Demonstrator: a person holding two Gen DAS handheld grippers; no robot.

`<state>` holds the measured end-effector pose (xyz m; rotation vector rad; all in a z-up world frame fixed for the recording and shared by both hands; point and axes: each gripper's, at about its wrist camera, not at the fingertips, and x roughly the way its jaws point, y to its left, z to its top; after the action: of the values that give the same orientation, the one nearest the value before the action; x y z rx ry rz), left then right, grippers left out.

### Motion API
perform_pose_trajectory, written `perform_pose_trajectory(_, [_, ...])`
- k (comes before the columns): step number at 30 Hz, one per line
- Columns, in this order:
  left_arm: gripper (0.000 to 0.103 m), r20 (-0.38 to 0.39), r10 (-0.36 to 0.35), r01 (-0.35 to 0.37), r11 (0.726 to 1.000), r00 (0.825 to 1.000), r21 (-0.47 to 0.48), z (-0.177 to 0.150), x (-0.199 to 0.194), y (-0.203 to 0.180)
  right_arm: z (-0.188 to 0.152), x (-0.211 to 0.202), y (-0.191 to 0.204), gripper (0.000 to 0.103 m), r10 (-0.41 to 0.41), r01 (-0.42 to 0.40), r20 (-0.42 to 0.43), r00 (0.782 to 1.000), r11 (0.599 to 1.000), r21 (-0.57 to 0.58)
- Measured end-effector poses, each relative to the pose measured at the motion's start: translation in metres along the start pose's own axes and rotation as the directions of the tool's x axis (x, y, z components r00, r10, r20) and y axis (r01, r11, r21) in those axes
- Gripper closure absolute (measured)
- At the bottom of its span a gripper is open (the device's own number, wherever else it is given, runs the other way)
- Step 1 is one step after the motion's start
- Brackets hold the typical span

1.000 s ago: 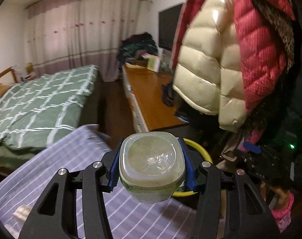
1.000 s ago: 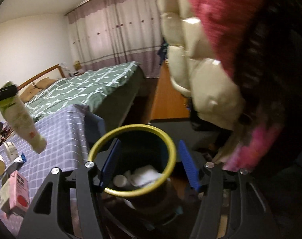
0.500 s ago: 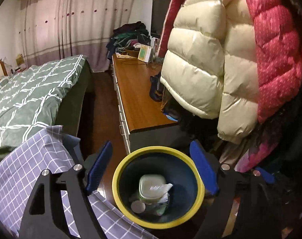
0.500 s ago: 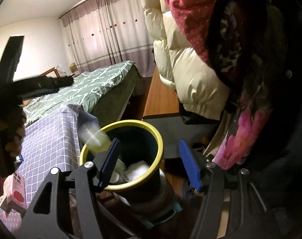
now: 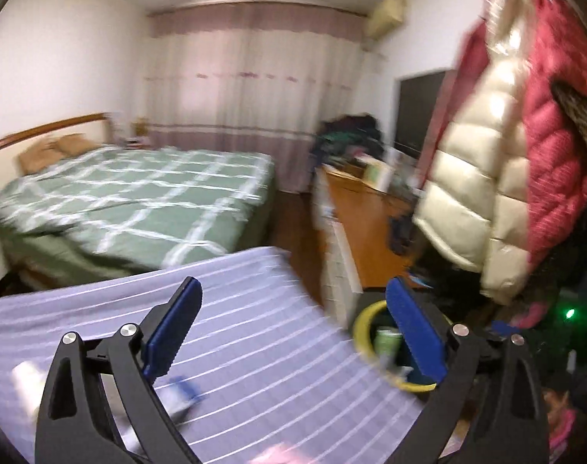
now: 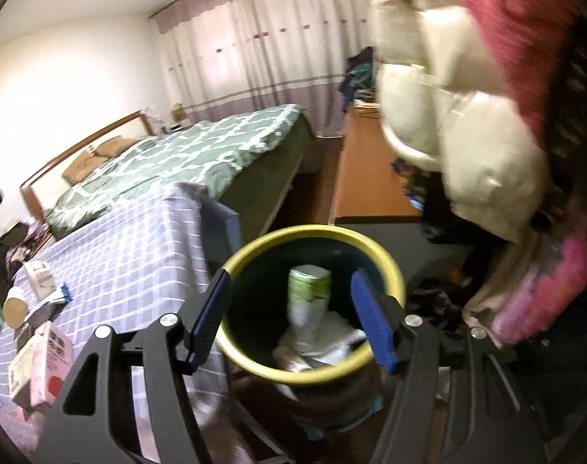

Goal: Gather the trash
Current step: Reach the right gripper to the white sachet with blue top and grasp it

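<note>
A dark bin with a yellow rim [image 6: 316,232] stands beside the table, and a green and white plastic bottle [image 6: 308,297] leans inside it on white crumpled trash [image 6: 332,336]. My right gripper [image 6: 291,321] hovers over the bin's mouth. Its jaws are opening and its pads touch nothing. My left gripper [image 5: 295,328] is over the checked tablecloth [image 5: 254,309], with the bin [image 5: 361,324] behind its right finger. Its jaws are opening wide with nothing between them. The left wrist view is blurred.
Left on the checked tablecloth [image 6: 138,255] lie a pink carton [image 6: 41,363], a white packet [image 6: 40,278], a round lid [image 6: 14,307] and a blue scrap [image 5: 185,390]. Padded coats [image 5: 486,193] hang at the right over a wooden desk [image 5: 367,224]. A green bed [image 5: 138,193] lies behind.
My left gripper let go of the bottle, which dropped into the bin. The gripper then opened wide and swung left over the table. The right gripper stayed over the bin.
</note>
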<state>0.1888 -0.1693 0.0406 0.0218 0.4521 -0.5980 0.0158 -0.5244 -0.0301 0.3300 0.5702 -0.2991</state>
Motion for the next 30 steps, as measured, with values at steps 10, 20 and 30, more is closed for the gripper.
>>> perform_pose_trajectory(10, [0.007, 0.014, 0.369, -0.357, 0.908, 0.929, -0.222, -0.079, -0.086, 0.179, 0.048, 0.038, 0.123, 0.041, 0.181, -0.177, 0.016, 0.983, 0.976, -0.123])
perform_pose_trajectory(20, [0.007, -0.019, 0.477, -0.463, 0.843, 0.879, -0.274, -0.133, -0.096, 0.246, 0.062, 0.073, 0.26, 0.037, 0.351, -0.389, -0.175, 0.92, 0.871, -0.299])
perform_pose_trajectory(30, [0.006, 0.028, 0.49, -0.466, 0.843, 0.871, -0.269, -0.129, -0.105, 0.239, 0.021, 0.097, 0.325, 0.037, 0.34, -0.506, -0.418, 0.842, 0.765, -0.397])
